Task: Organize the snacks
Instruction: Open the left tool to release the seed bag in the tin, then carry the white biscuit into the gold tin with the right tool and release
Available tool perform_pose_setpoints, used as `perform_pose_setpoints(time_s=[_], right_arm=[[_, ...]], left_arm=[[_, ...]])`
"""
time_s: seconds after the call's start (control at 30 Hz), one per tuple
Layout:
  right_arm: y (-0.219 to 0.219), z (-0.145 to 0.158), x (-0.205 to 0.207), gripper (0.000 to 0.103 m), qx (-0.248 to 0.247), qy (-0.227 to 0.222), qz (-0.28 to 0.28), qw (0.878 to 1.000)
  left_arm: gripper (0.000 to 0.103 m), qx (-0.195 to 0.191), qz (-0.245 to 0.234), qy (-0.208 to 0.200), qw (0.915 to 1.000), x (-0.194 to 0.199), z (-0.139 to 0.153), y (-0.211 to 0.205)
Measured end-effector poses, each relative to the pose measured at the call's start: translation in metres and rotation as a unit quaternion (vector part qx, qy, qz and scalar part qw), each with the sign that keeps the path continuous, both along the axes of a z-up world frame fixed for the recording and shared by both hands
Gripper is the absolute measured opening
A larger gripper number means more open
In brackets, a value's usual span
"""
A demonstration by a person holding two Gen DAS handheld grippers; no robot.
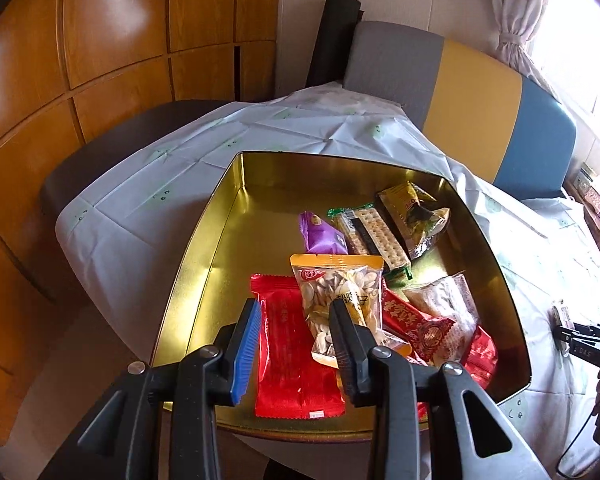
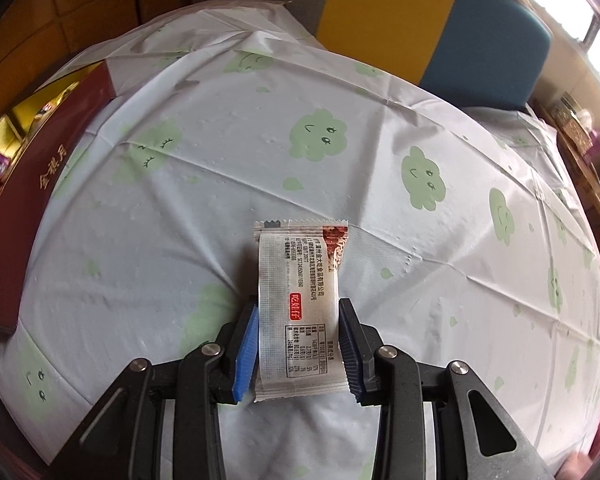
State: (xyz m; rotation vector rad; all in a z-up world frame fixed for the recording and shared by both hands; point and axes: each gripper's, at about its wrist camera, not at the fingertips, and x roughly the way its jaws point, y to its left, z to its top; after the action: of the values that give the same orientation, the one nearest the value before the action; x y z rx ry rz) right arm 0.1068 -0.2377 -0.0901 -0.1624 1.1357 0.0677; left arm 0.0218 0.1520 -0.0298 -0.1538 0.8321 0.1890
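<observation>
My left gripper [image 1: 296,332] hovers over the gold tin [image 1: 220,216], fingers parted, nothing between them. The pistachio packet [image 1: 340,300] lies at its one o'clock. My right gripper [image 2: 298,340] pinches the white snack packet [image 2: 296,304] above the tablecloth [image 2: 380,200]; tin at nine o'clock.

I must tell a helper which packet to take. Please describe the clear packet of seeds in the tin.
Find the gold tin on the cloud-print tablecloth. At its near end, the seed packet lies partly over a flat red packet. Only it is see-through with an orange top edge, showing pale seeds.
</observation>
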Motion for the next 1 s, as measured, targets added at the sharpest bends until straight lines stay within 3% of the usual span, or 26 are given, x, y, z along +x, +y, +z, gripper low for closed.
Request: perform_pose_setpoints(time_s=[0.2,0.33,0.8,1.0], right_arm=[[-0.003,0.008,0.003,0.035,0.06,0.006,-0.043,0.997],[0.012,0.027,0.0,0.035,0.107,-0.003,-0.033,0.994],[0.174,0.104,0.004,0.035,0.168,-0.046,0.143,0.974],[0.242,0.081,0.037,0.038,0.169,-0.011,0.173,0.97]], left_arm=[[0.036,0.002,-0.001,-0.009,1.0,-0.004,0.005,0.0],[0.036,0.0,0.002,-0.009,1.0,-0.004,0.006,0.002],[0.036,-0.006,0.022,-0.018,0.9996,-0.005,0.009,0.017],[0.036,-0.009,0.032,-0.017,0.9993,-0.005,0.007,0.026]])
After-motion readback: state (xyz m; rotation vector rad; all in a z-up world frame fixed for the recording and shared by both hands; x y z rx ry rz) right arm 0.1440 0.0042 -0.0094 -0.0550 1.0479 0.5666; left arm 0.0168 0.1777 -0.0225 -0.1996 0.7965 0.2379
